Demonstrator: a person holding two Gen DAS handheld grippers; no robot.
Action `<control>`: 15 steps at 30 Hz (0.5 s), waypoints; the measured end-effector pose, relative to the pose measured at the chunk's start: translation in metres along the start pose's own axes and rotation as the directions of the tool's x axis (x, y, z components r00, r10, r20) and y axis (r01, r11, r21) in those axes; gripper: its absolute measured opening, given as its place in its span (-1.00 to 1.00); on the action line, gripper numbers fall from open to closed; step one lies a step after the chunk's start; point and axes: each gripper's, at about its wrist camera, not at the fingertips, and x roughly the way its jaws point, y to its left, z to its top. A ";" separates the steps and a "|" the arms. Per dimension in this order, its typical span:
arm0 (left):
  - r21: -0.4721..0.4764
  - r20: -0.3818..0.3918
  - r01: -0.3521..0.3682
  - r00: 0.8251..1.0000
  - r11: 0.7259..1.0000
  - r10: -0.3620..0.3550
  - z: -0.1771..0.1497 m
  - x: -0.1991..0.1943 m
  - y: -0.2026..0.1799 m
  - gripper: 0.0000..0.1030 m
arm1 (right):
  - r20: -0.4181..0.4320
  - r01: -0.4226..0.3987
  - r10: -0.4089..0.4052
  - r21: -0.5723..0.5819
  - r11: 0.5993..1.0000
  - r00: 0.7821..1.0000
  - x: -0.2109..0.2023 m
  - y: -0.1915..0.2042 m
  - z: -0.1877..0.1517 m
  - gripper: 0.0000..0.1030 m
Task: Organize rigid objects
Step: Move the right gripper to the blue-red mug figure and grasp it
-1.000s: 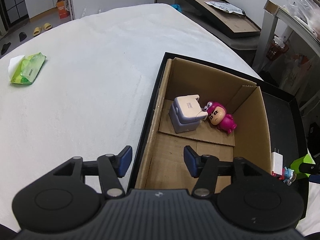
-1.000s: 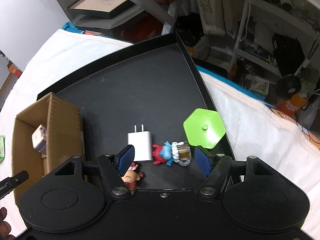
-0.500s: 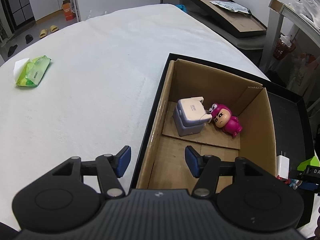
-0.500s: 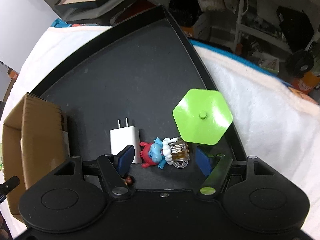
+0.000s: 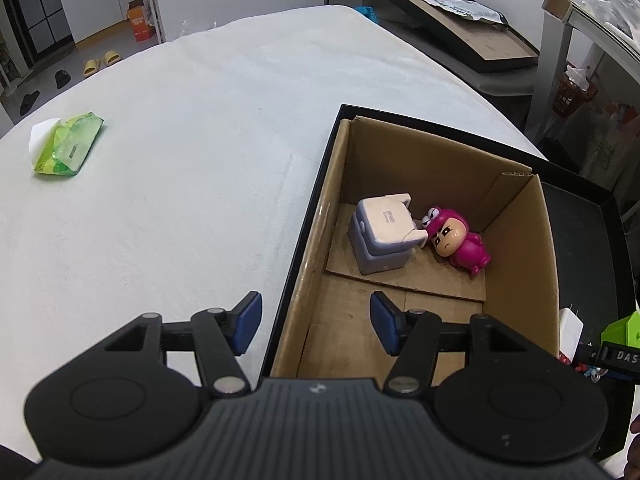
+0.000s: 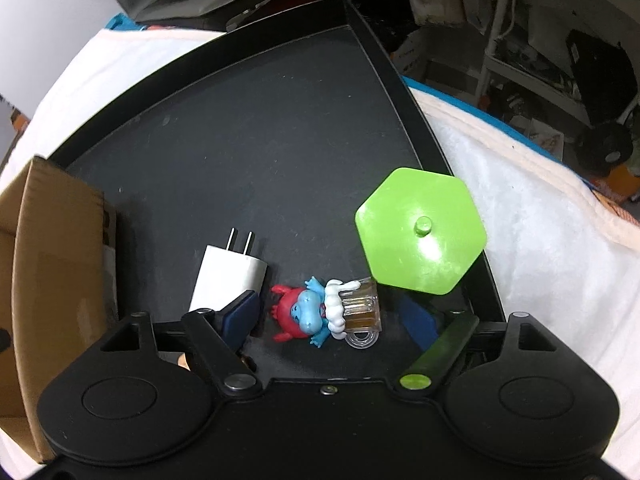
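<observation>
Our left gripper hangs spread over the cardboard box's near-left wall, as before; inside lie the grey cube and the pink figure. Our right gripper has dropped closer, spread around the blue figure on the black tray, between the white charger and the green lid.

A lived-in home, used partly for storage. A large table under a white fleecy cloth stands in a room with yellow slippers and dark shoes on the floor beside white cabinet doors. A green tissue pack lies on the cloth. Metal shelving crammed with bags and boxes lines one side, beside a leaning black-framed board.
</observation>
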 end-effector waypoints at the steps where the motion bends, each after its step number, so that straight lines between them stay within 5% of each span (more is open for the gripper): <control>1: 0.000 -0.001 0.001 1.000 1.000 -0.001 0.000 0.000 0.000 0.13 | 0.001 0.009 -0.009 -0.013 1.000 1.000 0.000 0.002 -0.001 0.52; 8: -0.003 -0.004 0.010 1.000 1.000 -0.010 0.000 0.001 0.002 0.13 | 0.010 0.092 -0.092 -0.086 0.992 0.996 0.000 0.019 -0.006 0.32; 10: -0.003 0.002 0.017 1.000 1.000 -0.017 0.000 0.000 0.002 0.13 | 0.012 0.081 -0.080 -0.096 0.992 0.997 -0.002 0.022 -0.008 0.14; 15: 0.011 0.007 0.035 0.999 0.999 -0.035 -0.002 -0.003 0.002 0.13 | 0.007 0.055 -0.055 -0.094 0.994 0.998 -0.006 0.021 -0.007 0.12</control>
